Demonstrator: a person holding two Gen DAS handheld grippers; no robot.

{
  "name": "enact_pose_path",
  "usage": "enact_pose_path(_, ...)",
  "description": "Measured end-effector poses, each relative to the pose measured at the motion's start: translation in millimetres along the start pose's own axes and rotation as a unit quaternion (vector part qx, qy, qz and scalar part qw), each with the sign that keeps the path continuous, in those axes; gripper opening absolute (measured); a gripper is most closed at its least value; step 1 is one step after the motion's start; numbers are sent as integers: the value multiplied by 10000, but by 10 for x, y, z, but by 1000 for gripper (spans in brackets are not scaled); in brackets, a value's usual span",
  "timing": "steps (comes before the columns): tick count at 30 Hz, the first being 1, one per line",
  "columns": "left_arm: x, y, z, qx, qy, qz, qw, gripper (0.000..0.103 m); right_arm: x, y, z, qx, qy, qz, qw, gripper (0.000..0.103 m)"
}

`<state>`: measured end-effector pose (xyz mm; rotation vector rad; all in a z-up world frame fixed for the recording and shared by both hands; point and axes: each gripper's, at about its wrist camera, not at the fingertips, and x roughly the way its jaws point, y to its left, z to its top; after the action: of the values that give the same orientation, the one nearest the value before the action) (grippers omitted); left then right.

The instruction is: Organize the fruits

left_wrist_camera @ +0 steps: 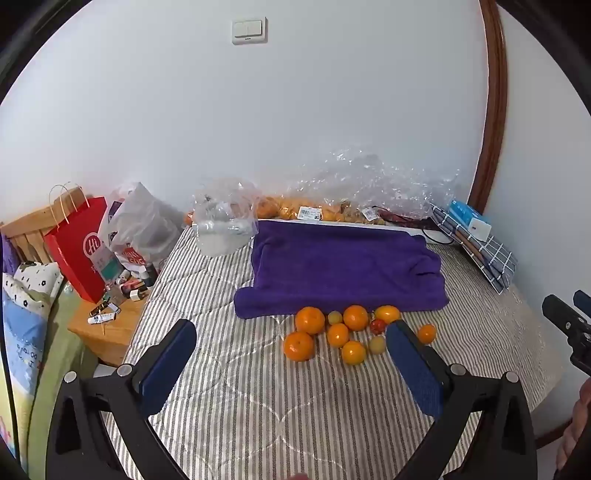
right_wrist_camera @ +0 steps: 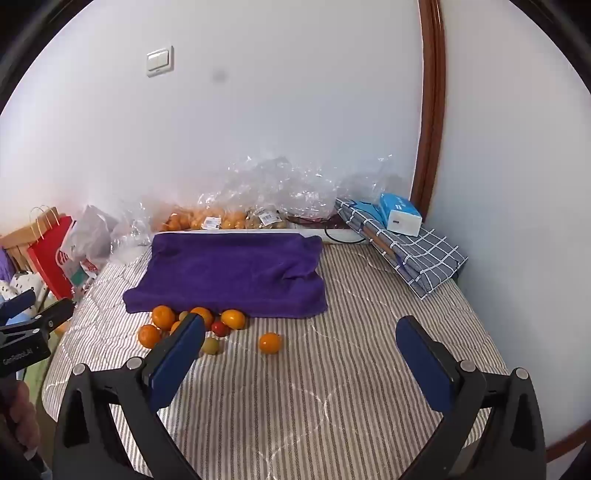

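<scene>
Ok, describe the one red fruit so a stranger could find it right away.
Find the purple towel on the striped bed. Loose fruit clusters along its near edge. At the cluster's right side sits the small red fruit, the only red piece among oranges and yellowish ones.

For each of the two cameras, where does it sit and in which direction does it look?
Left wrist: on the left gripper, above the striped bed, facing the fruit pile and purple towel; the right gripper shows at the right edge.
Right wrist: on the right gripper, further right, facing the towel and wall; the left gripper shows at the left edge.
Shared: fruit, towel, light switch.
</scene>
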<state>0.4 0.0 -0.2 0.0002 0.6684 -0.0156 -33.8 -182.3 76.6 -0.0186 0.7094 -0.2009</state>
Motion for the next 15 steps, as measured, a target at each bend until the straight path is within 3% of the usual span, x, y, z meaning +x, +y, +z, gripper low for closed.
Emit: enact_pose_path(15, -128, 12, 75, -113, -64, -67, 9999, 103, -153, -20, 24, 11, -3, 145, 9999, 102)
